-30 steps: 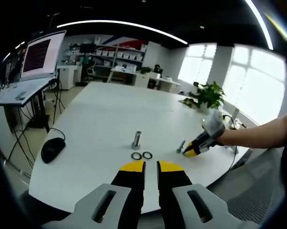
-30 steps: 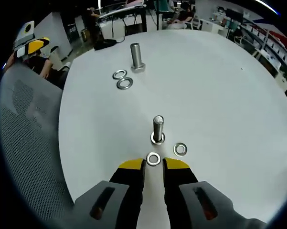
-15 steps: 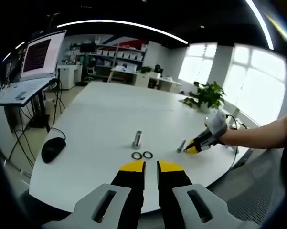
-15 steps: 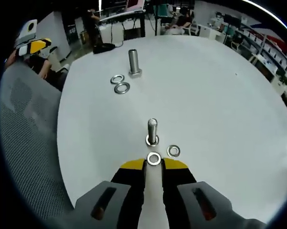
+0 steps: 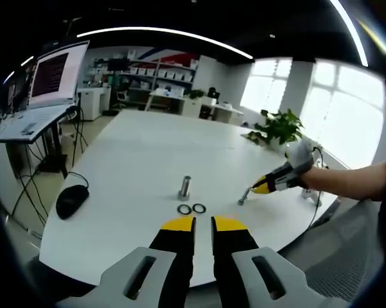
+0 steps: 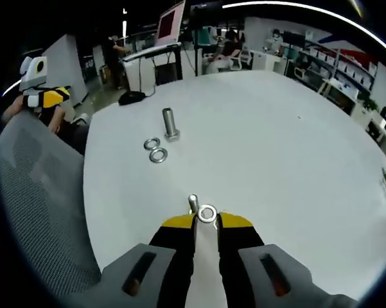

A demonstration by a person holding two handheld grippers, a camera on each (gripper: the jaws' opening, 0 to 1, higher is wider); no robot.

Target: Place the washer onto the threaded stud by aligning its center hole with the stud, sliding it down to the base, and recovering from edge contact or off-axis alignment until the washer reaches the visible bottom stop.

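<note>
- Gripping a small flat silver steel washer [image 6: 207, 213] by its rim, the yellow-tipped right gripper [image 6: 207, 221] has its two jaws closed in on it from either side, the ring standing on edge with its centre hole facing the camera.
- The washer sits just beside the tip of a slim upright threaded steel stud [image 6: 193, 204], which stands at about 10 o'clock from it; whether the two touch cannot be told.
- In the left gripper view the same right gripper [image 5: 264, 187] shows at 2 o'clock of that stud [image 5: 243, 196].
- A thicker steel bolt [image 6: 170, 124] stands head-down on the round white table [image 6: 276, 141], towards 11 o'clock from the stud, well apart.
- Two loose silver washers [image 6: 155, 149] lie flat, touching each other, just beside the bolt's base at its 7 o'clock.
- The left gripper [image 5: 203, 223] hangs over the near table edge, its yellow-tipped jaws a narrow gap apart, nothing between them.
- A black computer mouse [image 5: 71, 199] lies near the table's edge at 9 o'clock from the bolt in the left gripper view.
</note>
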